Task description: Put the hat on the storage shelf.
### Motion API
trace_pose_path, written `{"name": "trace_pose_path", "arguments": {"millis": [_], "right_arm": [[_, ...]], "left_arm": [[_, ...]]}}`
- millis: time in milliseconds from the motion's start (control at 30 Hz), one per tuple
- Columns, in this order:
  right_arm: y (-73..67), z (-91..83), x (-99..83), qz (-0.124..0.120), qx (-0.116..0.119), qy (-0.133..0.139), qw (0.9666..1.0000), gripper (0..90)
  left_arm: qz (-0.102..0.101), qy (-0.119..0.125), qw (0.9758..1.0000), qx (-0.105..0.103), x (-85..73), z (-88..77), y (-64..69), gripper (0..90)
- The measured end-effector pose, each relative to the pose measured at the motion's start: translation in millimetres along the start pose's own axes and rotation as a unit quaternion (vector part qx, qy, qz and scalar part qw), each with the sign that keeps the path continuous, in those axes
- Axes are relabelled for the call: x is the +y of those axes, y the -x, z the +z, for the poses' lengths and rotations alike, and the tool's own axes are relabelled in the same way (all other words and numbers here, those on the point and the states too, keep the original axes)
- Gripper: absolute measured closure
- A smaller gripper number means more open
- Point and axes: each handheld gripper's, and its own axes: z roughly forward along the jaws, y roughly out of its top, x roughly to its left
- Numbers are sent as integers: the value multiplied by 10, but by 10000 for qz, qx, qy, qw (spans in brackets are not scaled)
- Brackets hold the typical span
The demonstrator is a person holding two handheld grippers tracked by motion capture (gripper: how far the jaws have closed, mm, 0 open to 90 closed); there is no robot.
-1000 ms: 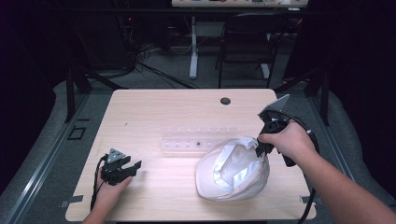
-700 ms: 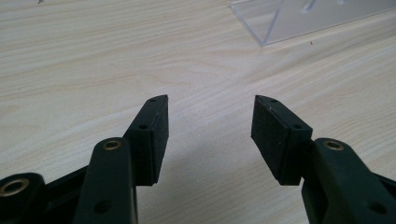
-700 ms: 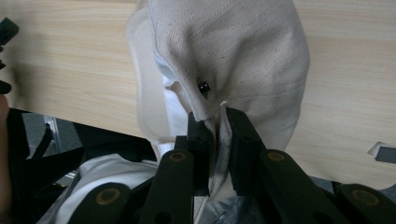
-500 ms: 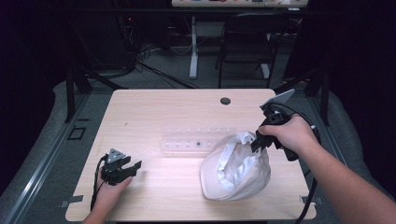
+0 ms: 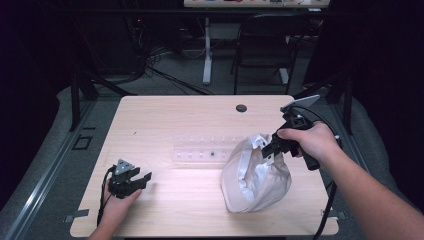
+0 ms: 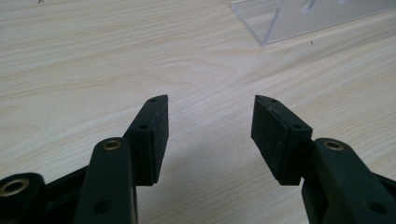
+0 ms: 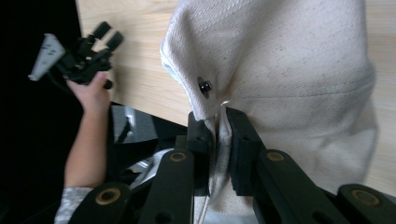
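Observation:
A cream cloth bag [image 5: 255,175] with a white lining hangs by its rim, its bottom resting on the wooden table [image 5: 170,120]. My right gripper [image 5: 270,147] is shut on the rim of that bag and holds it up. In the right gripper view the jaws pinch the fabric [image 7: 219,135] just below a dark metal snap [image 7: 204,86]. My left gripper [image 5: 142,178] rests on the table near the front left, open with nothing between its fingers [image 6: 152,135]. It lies well apart from the bag.
A clear plastic rack [image 5: 205,150] lies across the middle of the table, just left of the bag; its corner [image 6: 299,18] is ahead of the left gripper. A dark round hole [image 5: 241,108] marks the far edge. Chairs and desk legs stand beyond.
My right gripper has risen and pulled the bag's rim up, so the bag now stands taller and narrower. The left gripper has not moved.

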Motion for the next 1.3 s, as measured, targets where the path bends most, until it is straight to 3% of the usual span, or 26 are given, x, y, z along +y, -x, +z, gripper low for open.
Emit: {"name": "trace_pose_path", "arguments": {"millis": [33, 67, 267, 433, 600, 700, 1067, 1300], "right_arm": [[7, -16, 2, -62, 151, -100, 9998, 814], [7, -16, 2, -62, 151, -100, 9998, 814], [-3, -52, -9, -5, 815, 16, 9967, 813], [-22, -120, 2, -140, 1151, 147, 9931, 814], [-46, -152, 31, -113, 1366, 258, 9902, 814], [-85, -174, 83, -128, 1628, 315, 9861, 814], [-193, -261, 249, -162, 1692, 533, 9840, 814], [-255, -309, 392, -98, 1760, 767, 9814, 814]], "left_arm": [[4, -1, 10000, -2, 0, 1, 0, 469], [4, 0, 10000, -7, 0, 0, 1, 469], [0, 12, 10000, -4, 1, -3, 1, 469], [56, 13, 10000, -13, 5, -11, 17, 469], [160, 43, 9999, -32, 18, -16, 62, 468], [248, 46, 9997, -55, 25, -13, 100, 467], [265, 69, 9996, -116, 34, -14, 127, 466], [423, 185, 9984, -335, 111, -23, 304, 457]]}}
